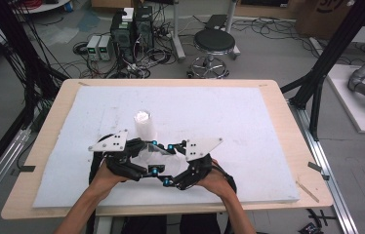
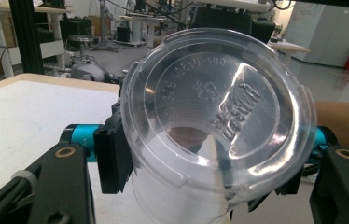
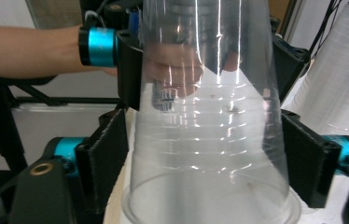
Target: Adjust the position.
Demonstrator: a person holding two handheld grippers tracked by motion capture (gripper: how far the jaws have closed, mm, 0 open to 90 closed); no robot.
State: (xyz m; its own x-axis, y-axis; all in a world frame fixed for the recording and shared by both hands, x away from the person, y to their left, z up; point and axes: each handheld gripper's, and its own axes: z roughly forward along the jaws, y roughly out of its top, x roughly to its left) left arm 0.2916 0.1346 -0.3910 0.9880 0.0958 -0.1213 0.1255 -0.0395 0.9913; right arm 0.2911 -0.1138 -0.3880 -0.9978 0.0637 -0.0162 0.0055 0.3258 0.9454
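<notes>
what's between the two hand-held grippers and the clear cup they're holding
Nothing visible. The clear cup sits directly between the pads of both: the left hand-held gripper clamps it near its base, the right hand-held gripper nearer its rim. The stack of cups stands apart behind.

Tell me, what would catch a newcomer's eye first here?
Most striking is the clear plastic cup held between two hand-held grippers at the near middle of the white table, the left gripper and the right gripper both clamped on it. Just behind them stands a stack of cups, upside down on the table.
</notes>
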